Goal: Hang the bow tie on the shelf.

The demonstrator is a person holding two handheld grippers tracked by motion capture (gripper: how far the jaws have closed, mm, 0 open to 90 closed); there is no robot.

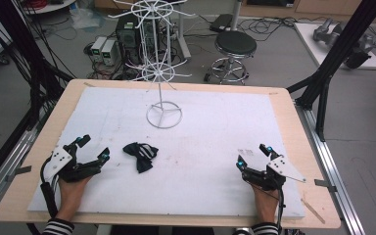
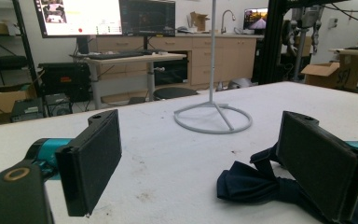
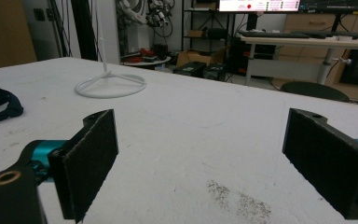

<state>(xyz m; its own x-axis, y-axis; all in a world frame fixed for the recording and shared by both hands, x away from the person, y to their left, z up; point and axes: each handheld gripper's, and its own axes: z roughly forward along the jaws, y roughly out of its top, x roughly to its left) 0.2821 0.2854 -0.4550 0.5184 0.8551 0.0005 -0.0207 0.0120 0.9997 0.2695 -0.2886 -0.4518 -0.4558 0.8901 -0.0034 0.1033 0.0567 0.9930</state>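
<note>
High view: both grippers were rested on the near table point(image 1: 284, 112), jaws spread and nothing gripped.
The dark bow tie point(image 1: 141, 153) was left just right of the left gripper point(image 1: 94, 148), within easy reach; the right gripper point(image 1: 251, 155) was kept well apart.

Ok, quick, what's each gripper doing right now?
Left gripper: open, holding nothing, with the dark bow tie lying just beside it.
Right gripper: open, holding nothing.
</note>
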